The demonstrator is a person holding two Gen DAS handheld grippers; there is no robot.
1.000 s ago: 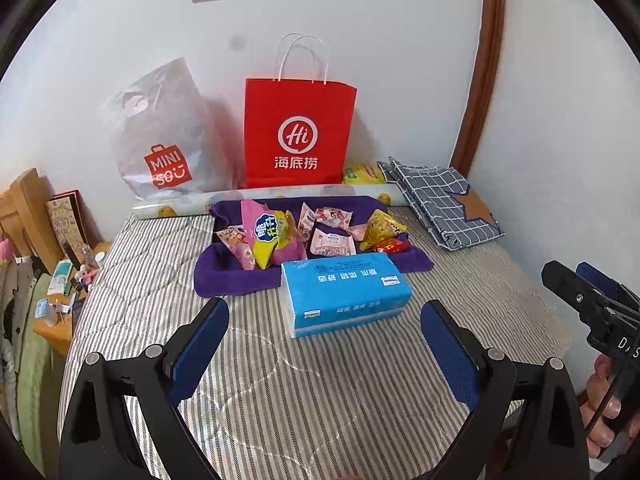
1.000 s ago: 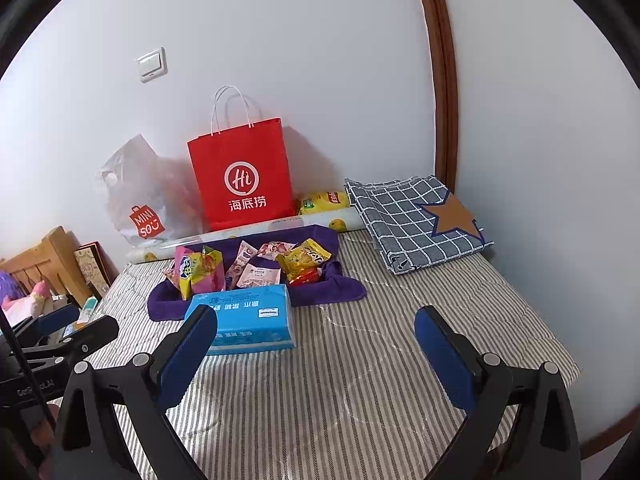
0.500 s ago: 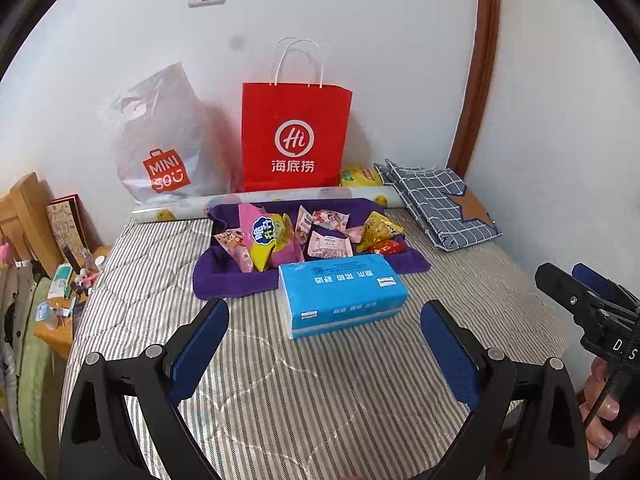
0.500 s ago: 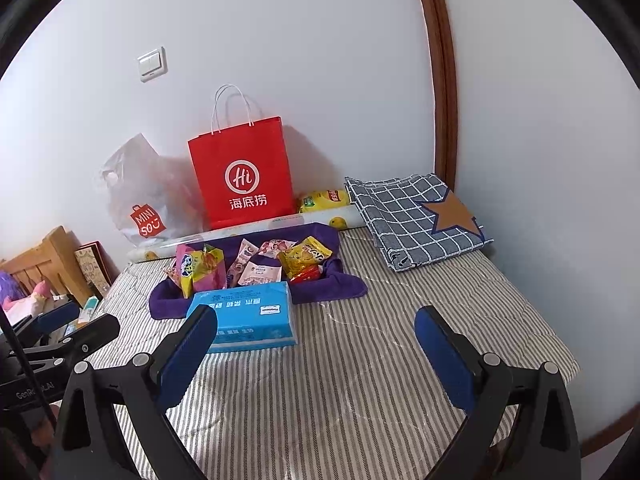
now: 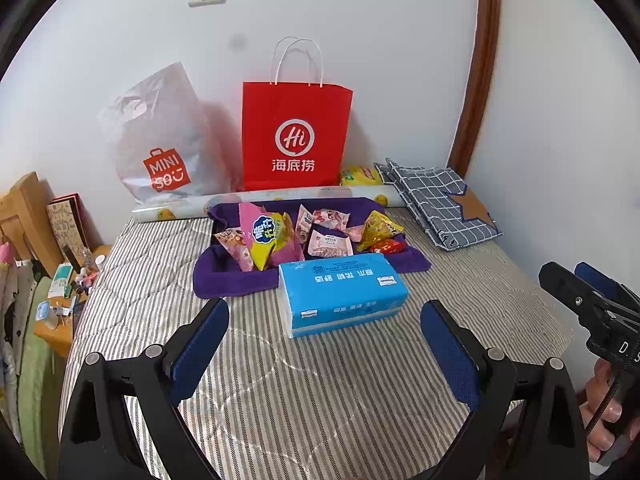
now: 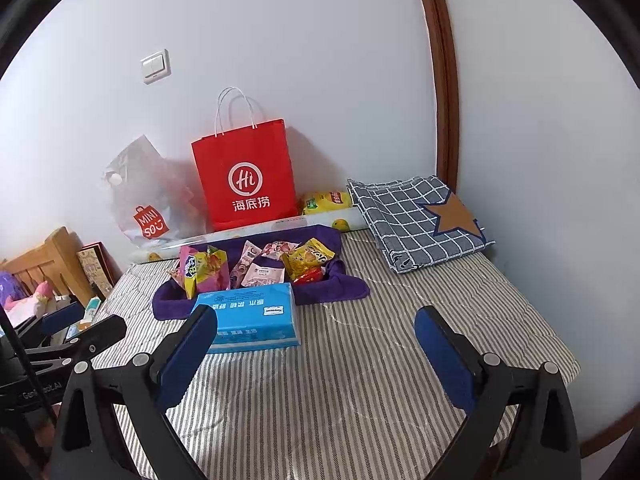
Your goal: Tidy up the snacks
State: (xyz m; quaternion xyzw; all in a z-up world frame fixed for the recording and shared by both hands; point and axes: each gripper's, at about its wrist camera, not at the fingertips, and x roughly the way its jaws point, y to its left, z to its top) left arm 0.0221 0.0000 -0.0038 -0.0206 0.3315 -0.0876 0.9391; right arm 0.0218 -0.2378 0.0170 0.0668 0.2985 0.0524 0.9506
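Observation:
Several snack packets [image 5: 272, 240] in pink, yellow and red lie in a purple cloth tray [image 5: 224, 276] on a striped mattress; the packets [image 6: 308, 258] and the tray [image 6: 176, 306] also show in the right wrist view. A blue tissue pack [image 5: 344, 294] lies just in front of the tray and shows in the right wrist view [image 6: 252, 316] too. My left gripper [image 5: 326, 344] is open and empty, short of the tissue pack. My right gripper [image 6: 316, 350] is open and empty, to the right of the pack.
A red paper bag [image 5: 296, 136] and a white plastic bag [image 5: 160, 144] stand against the back wall. A rolled sheet [image 5: 260, 200] lies behind the tray. A folded checked cloth [image 5: 440, 204] lies at the right. A cluttered bedside stand [image 5: 60, 292] is at the left.
Both grippers have shifted slightly; the scene sits a little differently in each view. Nothing was gripped or moved on the bed.

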